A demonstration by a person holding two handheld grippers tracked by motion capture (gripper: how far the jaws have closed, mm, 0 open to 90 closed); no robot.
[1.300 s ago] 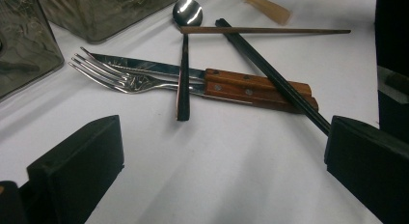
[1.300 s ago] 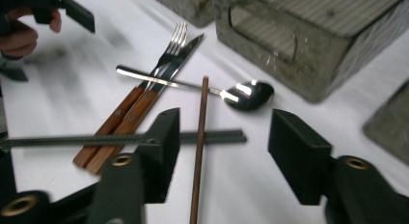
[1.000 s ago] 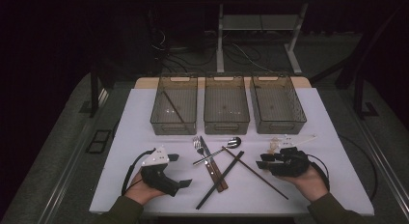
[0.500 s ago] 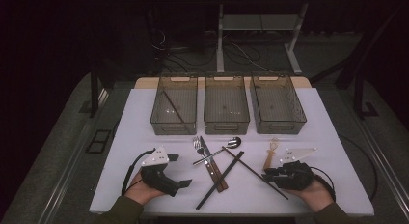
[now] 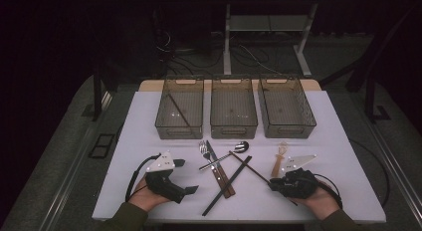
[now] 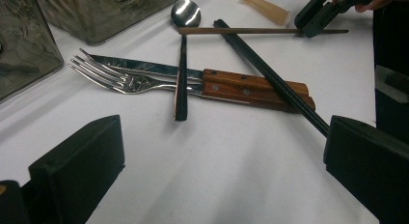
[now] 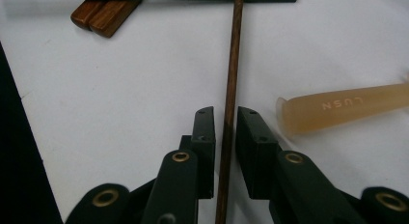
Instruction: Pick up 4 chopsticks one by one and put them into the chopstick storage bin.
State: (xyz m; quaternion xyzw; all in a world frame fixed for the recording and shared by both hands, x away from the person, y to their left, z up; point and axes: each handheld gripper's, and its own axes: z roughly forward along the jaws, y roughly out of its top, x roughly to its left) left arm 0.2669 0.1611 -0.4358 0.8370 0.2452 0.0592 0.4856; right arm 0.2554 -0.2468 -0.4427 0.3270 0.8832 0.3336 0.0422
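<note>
Cutlery lies crossed mid-table: a fork (image 5: pixel 203 149), a wooden-handled knife (image 5: pixel 220 172), a spoon (image 5: pixel 240 147), a black chopstick (image 5: pixel 226 186) and a thin brown chopstick (image 5: pixel 251 169). My right gripper (image 5: pixel 274 183) sits low at the brown chopstick's near end. In the right gripper view its jaws (image 7: pixel 225 120) hug the brown chopstick (image 7: pixel 231 64), which lies flat on the table, with a thin gap on one side. My left gripper (image 5: pixel 186 176) rests at the left, wide open (image 6: pixel 222 156) and holding nothing, facing the knife (image 6: pixel 251 86) and fork (image 6: pixel 120 79).
Three clear bins (image 5: pixel 180 126) (image 5: pixel 234 126) (image 5: pixel 287 126) stand in a row behind the cutlery; the left one holds a chopstick (image 5: pixel 178 111). An amber plastic utensil (image 5: pixel 279 161) lies just beside the right gripper. The table's near edge (image 5: pixel 239 218) is close to both hands.
My right gripper has drawn back toward the near edge and settled over the brown chopstick's end. The left gripper and the cutlery have stayed put.
</note>
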